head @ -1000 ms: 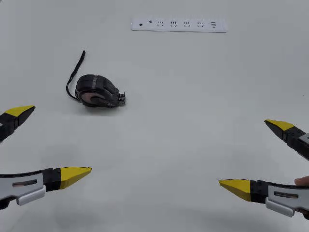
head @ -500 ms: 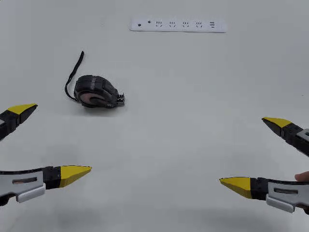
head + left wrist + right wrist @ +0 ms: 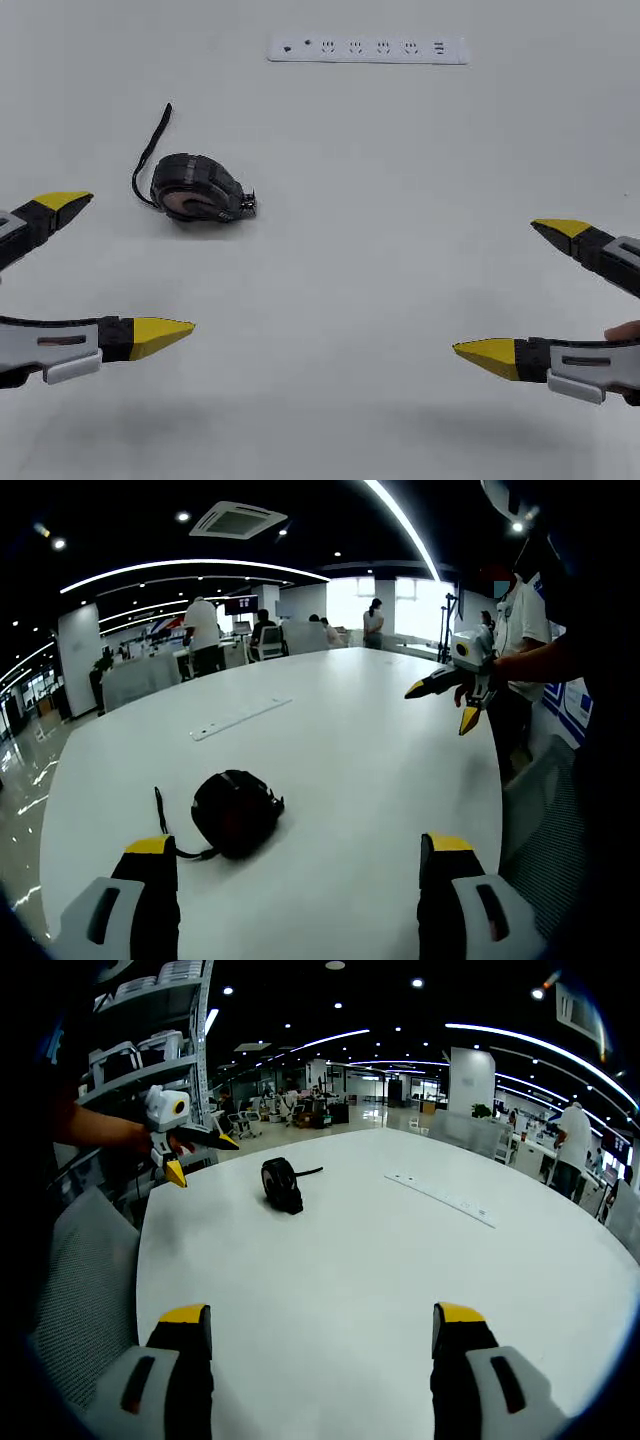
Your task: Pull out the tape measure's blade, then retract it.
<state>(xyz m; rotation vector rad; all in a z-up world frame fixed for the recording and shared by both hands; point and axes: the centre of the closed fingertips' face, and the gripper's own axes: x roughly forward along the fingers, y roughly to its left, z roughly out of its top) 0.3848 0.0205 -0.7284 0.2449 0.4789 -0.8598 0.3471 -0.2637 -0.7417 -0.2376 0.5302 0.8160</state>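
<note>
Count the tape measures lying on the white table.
1. The tape measure lies left of centre on the table, ahead of the left gripper; nothing could hide another.

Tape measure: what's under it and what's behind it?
The tape measure lies on the white table, its black strap trailing behind. Farther back lies a white power strip. The patch of table right underneath is covered by its body, so I cannot see it.
</note>
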